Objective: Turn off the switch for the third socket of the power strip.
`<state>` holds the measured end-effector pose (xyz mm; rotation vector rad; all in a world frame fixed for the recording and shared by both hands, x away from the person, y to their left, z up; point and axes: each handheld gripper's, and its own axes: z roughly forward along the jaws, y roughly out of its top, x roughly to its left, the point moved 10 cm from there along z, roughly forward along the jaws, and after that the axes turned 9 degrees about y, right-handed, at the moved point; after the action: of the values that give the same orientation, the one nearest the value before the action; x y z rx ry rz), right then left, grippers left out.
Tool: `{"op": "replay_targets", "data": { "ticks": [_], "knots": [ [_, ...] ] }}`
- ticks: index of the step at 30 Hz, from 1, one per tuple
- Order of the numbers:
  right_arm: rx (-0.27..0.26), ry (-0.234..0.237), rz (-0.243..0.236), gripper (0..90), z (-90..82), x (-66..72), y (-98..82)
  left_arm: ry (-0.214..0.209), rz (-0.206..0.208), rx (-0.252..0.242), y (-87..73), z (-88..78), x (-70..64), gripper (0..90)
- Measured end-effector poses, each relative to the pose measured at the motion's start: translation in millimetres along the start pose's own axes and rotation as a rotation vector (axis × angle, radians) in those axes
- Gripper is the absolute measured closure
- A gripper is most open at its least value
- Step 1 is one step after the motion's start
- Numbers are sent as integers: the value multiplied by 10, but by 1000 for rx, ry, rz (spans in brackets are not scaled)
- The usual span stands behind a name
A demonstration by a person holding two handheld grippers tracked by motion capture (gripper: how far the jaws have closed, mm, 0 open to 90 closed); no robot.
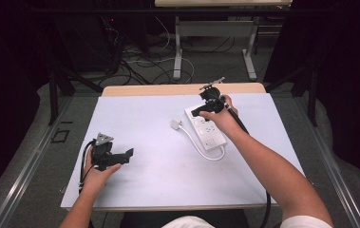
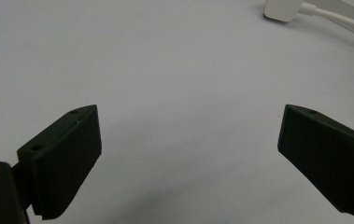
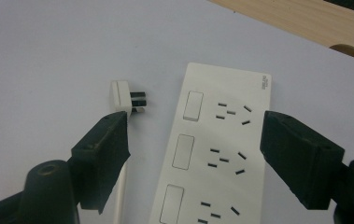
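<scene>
A white power strip [image 1: 206, 127] lies flat on the white mat, right of centre, with its sockets facing up [image 3: 221, 149]. Its white cord [image 1: 201, 145] loops around the front and ends in a plug [image 1: 175, 124] lying on the mat just left of the strip [image 3: 125, 97]. My right gripper [image 1: 199, 112] hovers over the strip's far end, open [image 3: 193, 116], nothing pressed between its pads. My left gripper [image 1: 126, 156] rests near the mat's front left, open [image 2: 188, 112] over bare mat, with the plug [image 2: 282, 9] far ahead at the upper right.
The white mat [image 1: 144, 118] covers a wooden table whose bare far edge [image 1: 168, 89] has a round hole [image 3: 350, 51]. Beyond the table are floor cables [image 1: 135, 61] and another desk's legs [image 1: 177, 52]. A grey rail [image 1: 30, 161] runs along the left.
</scene>
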<state>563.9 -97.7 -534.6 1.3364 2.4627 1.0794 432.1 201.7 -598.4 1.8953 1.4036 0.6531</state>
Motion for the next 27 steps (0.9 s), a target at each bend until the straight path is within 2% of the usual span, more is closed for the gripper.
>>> {"op": "replay_targets", "data": {
  "ticks": [8,13,15,20,22,27],
  "knots": [
    [-22,-6,16,158,-145,-102,-74,7,-3,-10,6,12,-6,60],
    [-42,-12,34,154,-227,-141,-114,8,-5,-13,8,12,-8,60],
    [-45,-12,30,153,-251,-157,-139,-1,4,6,-4,-2,-5,60],
    [-55,-15,29,141,-312,-187,-201,2,2,6,-5,-3,-3,60],
    [-57,-30,14,114,-341,-208,-225,2,2,4,-4,-2,-3,60],
    [-69,-22,16,54,-412,-202,-287,-1,3,8,-6,-5,-6,60]
  ]
}}
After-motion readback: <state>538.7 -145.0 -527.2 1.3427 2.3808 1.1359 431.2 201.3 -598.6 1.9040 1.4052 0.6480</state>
